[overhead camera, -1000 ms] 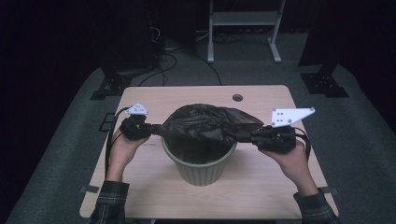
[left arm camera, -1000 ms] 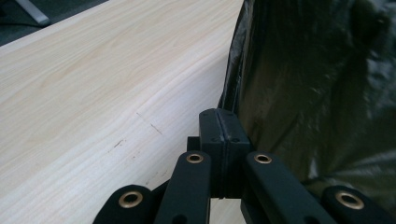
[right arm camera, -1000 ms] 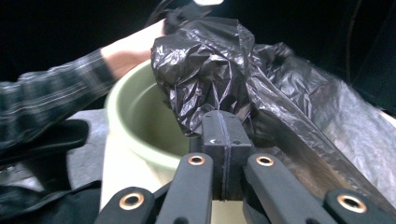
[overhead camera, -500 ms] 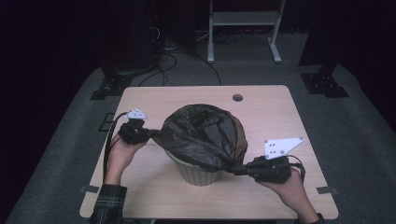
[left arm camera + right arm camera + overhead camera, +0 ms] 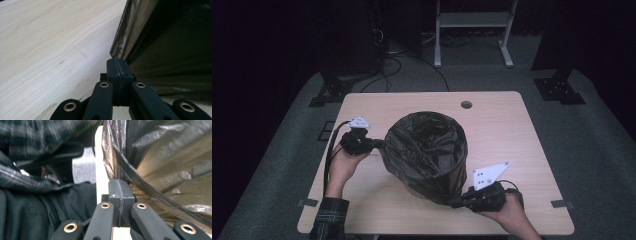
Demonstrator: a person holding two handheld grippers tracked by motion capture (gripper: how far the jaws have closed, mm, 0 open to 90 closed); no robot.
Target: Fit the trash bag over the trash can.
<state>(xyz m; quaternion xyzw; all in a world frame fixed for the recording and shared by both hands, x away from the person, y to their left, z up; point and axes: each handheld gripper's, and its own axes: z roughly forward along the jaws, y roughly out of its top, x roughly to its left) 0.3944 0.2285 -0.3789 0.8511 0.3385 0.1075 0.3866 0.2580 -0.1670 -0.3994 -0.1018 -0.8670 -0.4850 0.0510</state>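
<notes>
- Black plastic bin liner (image 5: pixel 427 152) drapes over the bin on the wooden table (image 5: pixel 512 130), its mouth stretched between the two grippers.
- Step in hand, as I judge it: pulling the liner's rim down around the bin's outside.
- Left gripper (image 5: pixel 371 145) has its jaws pressed together, pinching the liner's edge at the bin's left side; the film runs up and away from the tips (image 5: pixel 117 62).
- Right gripper (image 5: pixel 458 202) sits low at the near right, jaws likewise clamped on a fold of film (image 5: pixel 119 182).
- Next move likely calls for drawing both edges down evenly, without tearing the thin film or tipping the bin.
</notes>
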